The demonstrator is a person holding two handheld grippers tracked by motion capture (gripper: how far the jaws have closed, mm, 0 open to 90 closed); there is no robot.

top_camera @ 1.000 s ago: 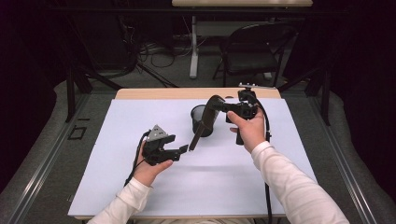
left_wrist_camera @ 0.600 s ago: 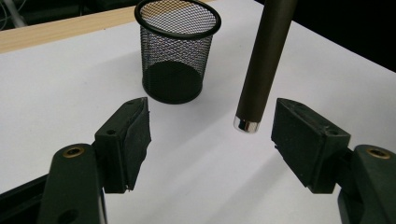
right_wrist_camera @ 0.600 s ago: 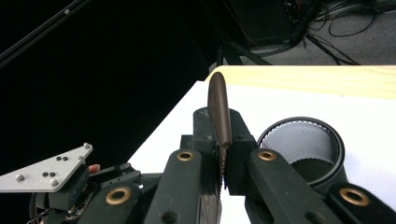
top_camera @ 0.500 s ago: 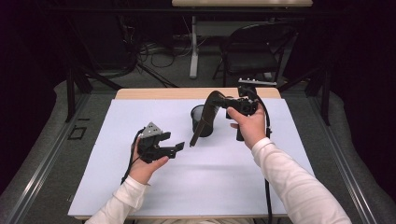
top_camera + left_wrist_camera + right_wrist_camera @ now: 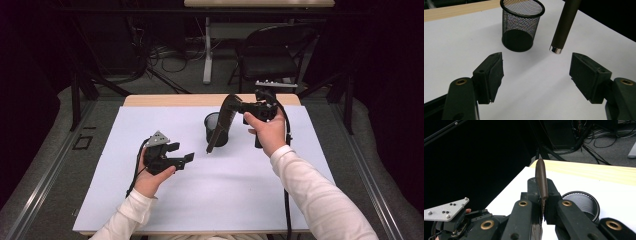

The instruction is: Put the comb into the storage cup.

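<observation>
A: From the high view, what's on the counter (image 5: 165, 210)?

B: A white sheet covers it, and a black mesh cup (image 5: 216, 128) stands upright near the far middle. The right tongs (image 5: 236, 105) hang above it on the right side, pinching the top end of a dark brown stick (image 5: 220, 127). The stick slants down and to the left, passing in front of the cup, and its silver tip hangs just left of the cup's base, above the sheet.

A: And the left tongs (image 5: 186, 159)?

B: They sit nearer and to the left of the cup, spread apart with nothing between them, pointing right toward the stick's tip. They've just been opening a little.

A: What does the left gripper view give?

B: The two black pads of the left tongs (image 5: 536, 72) stand wide apart over bare white sheet. Beyond them the mesh cup (image 5: 521, 25) sits left of centre, and the stick (image 5: 564, 25) comes down on its right, its silver end clear of the sheet and apart from both pads.

A: And the right gripper view?

B: The right tongs (image 5: 543, 210) are pressed together on the stick (image 5: 541, 180), which rises between them. The cup (image 5: 581, 203) lies just to the right, below. The other gripper's grey plate (image 5: 445, 211) shows at lower left.
</observation>
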